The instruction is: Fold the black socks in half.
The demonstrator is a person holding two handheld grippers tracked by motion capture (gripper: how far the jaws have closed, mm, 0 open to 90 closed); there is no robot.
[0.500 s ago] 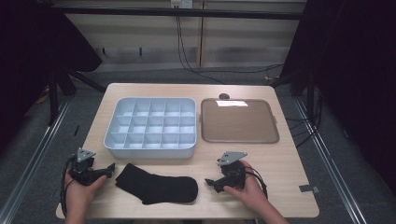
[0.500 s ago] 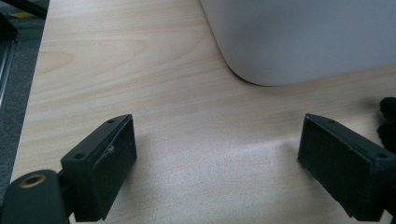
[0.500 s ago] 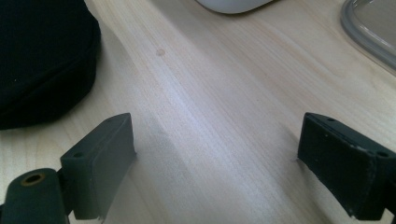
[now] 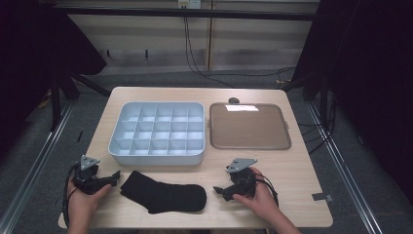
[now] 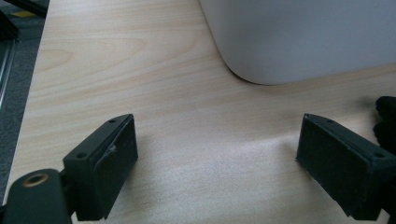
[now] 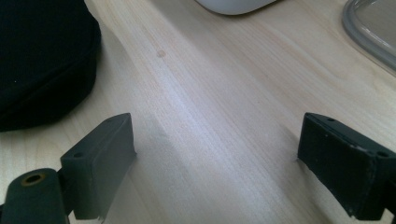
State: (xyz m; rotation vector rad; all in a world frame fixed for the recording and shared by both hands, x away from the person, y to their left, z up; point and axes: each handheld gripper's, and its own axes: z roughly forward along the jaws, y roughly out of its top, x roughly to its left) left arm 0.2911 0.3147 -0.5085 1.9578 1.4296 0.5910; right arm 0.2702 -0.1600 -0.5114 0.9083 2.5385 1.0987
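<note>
The left gripper (image 4: 115, 176) and right gripper (image 4: 218, 190) rest wide open and empty at either end of the black sock (image 4: 163, 193), which lies just in front of the compartment tray (image 4: 157, 157). Probably the approach step; next, closing on the sock's ends.

High view: fixed above the near edge, facing forward and down, far enough to take in the whole counter (image 4: 253, 165). Left gripper view: low and close over the wood, facing the grey tray (image 5: 299, 37) corner; sock (image 5: 386, 121) at right edge. Right gripper view: equally close, sock (image 6: 42, 60) at left. All three views share that sock.
</note>
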